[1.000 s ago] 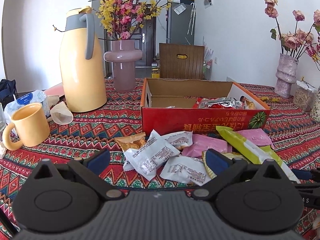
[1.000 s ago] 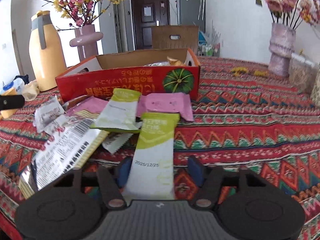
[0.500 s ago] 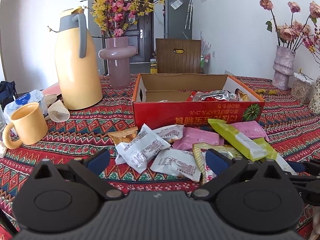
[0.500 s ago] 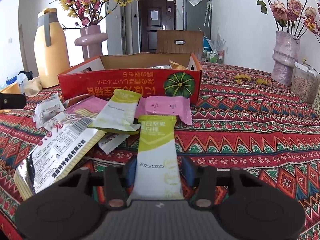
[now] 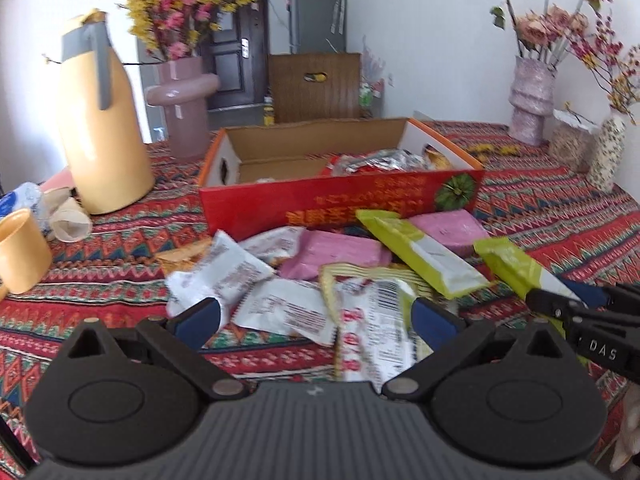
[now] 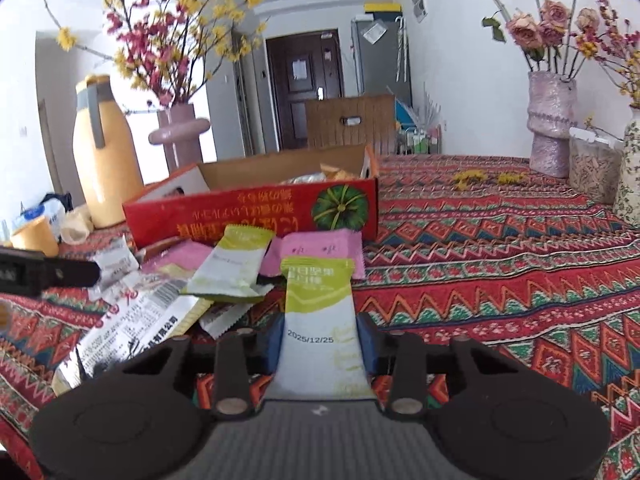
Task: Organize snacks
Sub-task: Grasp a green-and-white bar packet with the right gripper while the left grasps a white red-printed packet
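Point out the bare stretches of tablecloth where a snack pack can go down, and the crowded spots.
Free: the tablecloth between the red box and the pink vase, and the strip between the mug and the packet pile. The box's left half is also bare. Crowded: right in front of the box, and around the yellow jug.

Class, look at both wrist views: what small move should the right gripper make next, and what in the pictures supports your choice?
Probably lift the green snack bar slightly and carry it toward the red box. The right gripper is closing its jaws with the bar between them, pads at its sides, and the open box beyond the loose packets already holds some snacks.
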Available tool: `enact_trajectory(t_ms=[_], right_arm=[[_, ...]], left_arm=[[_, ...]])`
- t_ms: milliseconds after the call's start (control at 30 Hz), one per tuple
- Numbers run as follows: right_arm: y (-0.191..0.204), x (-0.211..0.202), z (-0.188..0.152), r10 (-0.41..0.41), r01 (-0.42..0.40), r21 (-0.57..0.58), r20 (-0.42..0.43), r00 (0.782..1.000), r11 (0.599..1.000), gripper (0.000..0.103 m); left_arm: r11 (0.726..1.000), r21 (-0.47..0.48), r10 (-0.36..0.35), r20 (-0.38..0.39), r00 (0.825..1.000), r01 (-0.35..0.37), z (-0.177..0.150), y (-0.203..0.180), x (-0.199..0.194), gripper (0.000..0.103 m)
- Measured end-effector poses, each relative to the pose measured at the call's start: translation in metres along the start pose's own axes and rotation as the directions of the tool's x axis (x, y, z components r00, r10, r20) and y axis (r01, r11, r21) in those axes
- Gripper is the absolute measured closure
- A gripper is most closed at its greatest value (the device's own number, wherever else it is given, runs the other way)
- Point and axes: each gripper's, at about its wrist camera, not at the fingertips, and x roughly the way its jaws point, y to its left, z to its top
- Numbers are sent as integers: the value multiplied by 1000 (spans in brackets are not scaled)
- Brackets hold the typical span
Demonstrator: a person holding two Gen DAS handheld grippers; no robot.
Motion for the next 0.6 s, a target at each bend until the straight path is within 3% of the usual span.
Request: enact_trajectory(t_ms=[367, 600], right_arm=[[-25, -20, -8, 2, -5, 51, 45, 999, 999, 65], [-31, -22, -14, 18, -21, 65, 46, 999, 998, 65]], left_arm=[[993, 110, -36, -85, 996, 46, -8, -47, 21, 0], [991, 137, 8, -132, 991, 10, -16, -61, 34, 0]])
